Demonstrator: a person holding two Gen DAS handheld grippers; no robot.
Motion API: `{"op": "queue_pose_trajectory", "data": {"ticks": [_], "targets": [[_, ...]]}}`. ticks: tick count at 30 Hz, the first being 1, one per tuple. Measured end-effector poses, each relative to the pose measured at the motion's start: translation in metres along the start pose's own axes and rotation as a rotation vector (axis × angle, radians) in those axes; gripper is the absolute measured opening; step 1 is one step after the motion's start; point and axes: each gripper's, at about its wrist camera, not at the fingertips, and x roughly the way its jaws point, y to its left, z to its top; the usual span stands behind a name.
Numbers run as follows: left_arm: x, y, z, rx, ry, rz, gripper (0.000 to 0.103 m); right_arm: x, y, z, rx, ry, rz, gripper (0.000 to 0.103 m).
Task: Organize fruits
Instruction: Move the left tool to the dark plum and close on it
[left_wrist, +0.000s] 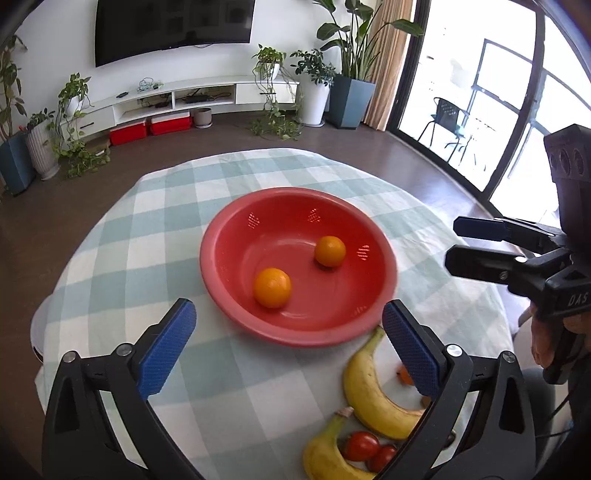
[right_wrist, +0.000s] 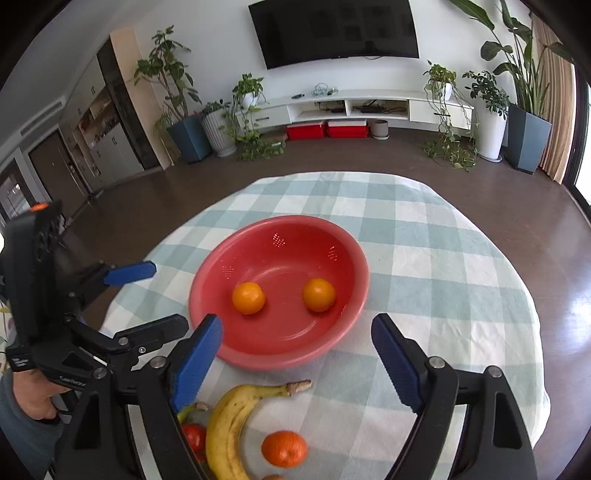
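Left gripper (left_wrist: 290, 317): black frame, ribbed blue pads; jaws spread wide, nothing between them, poised over the near rim of the bowl.
Bench (left_wrist: 110, 258): round top under a soft, pale green-and-white checked cloth.
Bowl (left_wrist: 221, 258): red, round, shallow, smooth plastic with small patches of drain holes in its wall; it stands mid-bench.
Oranges: two smooth, round ones lie apart inside the bowl, the nearer orange (left_wrist: 272, 287) left, the farther orange (left_wrist: 330, 251) right.
Bananas: two curved yellow ones lie on the cloth near the bowl, the upper banana (left_wrist: 369, 387) just beside the rim, the lower banana (left_wrist: 325, 454) below it.
Tomatoes (left_wrist: 360, 446): red, glossy, tucked between the bananas.
Right gripper (right_wrist: 297, 339): same build; jaws spread, empty, in front of the bowl.
Right wrist view only: a whole tangerine (right_wrist: 284, 448), deeper orange, slightly flattened, beside the banana; a hand (right_wrist: 33, 398) on the left gripper's handle.
Left wrist view only: both bananas in full; the tangerine shows as a sliver behind the pad.
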Motion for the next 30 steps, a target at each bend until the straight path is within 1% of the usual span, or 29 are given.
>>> {"op": "queue_pose_trajectory", "data": {"ticks": [3, 5, 6, 8, 10, 12, 14, 16, 18, 19, 20, 21, 23, 24, 26, 28, 30], "targets": [[-0.021, -0.011, -0.029, 0.008, -0.022, -0.004, 0.103, -0.035, -0.005, -0.028, 0.044, -0.049, 0.005, 0.088], [-0.033, -0.022, -0.051, 0.004, -0.001, 0.009, 0.103, -0.055, -0.007, -0.05, 0.057, -0.074, -0.013, 0.088], [-0.037, -0.027, -0.062, -0.006, 0.024, 0.022, 0.103, -0.064, -0.008, -0.061, 0.06, -0.085, -0.027, 0.088], [-0.04, -0.033, -0.084, -0.058, 0.086, 0.059, 0.103, -0.076, -0.008, -0.085, 0.074, -0.1, -0.055, 0.088], [-0.048, -0.036, -0.106, -0.133, 0.084, 0.06, 0.103, -0.084, -0.008, -0.107, 0.112, -0.097, -0.073, 0.088], [-0.055, -0.041, -0.127, -0.189, 0.077, 0.061, 0.103, -0.09, -0.007, -0.127, 0.146, -0.102, -0.061, 0.088], [-0.06, -0.05, -0.142, -0.203, 0.073, 0.064, 0.103, -0.093, -0.002, -0.145, 0.147, -0.096, -0.068, 0.086], [-0.063, -0.06, -0.151, -0.186, 0.067, 0.087, 0.103, -0.091, 0.001, -0.155, 0.129, -0.08, -0.094, 0.083], [-0.062, -0.065, -0.156, -0.18, 0.074, 0.103, 0.103, -0.085, -0.001, -0.161, 0.13, -0.041, -0.121, 0.078], [-0.064, -0.067, -0.158, -0.187, 0.067, 0.102, 0.103, -0.082, -0.004, -0.164, 0.146, -0.022, -0.131, 0.075], [-0.066, -0.067, -0.156, -0.19, 0.052, 0.103, 0.103, -0.079, -0.007, -0.165, 0.166, -0.001, -0.137, 0.074], [-0.07, -0.07, -0.156, -0.182, 0.036, 0.102, 0.103, -0.078, -0.009, -0.167, 0.177, 0.015, -0.142, 0.073], [-0.071, -0.079, -0.152, -0.134, 0.031, 0.085, 0.103, -0.072, -0.011, -0.169, 0.177, 0.05, -0.159, 0.071], [-0.07, -0.086, -0.15, -0.094, 0.036, 0.074, 0.103, -0.069, -0.01, -0.171, 0.174, 0.07, -0.162, 0.071], [-0.066, -0.095, -0.146, -0.016, 0.046, 0.065, 0.103, -0.061, -0.01, -0.173, 0.172, 0.101, -0.158, 0.066], [-0.064, -0.103, -0.139, 0.065, 0.043, 0.045, 0.102, -0.056, -0.01, -0.174, 0.176, 0.114, -0.161, 0.063], [-0.059, -0.108, -0.13, 0.151, 0.051, 0.046, 0.102, -0.051, -0.011, -0.174, 0.183, 0.12, -0.167, 0.061]]}}
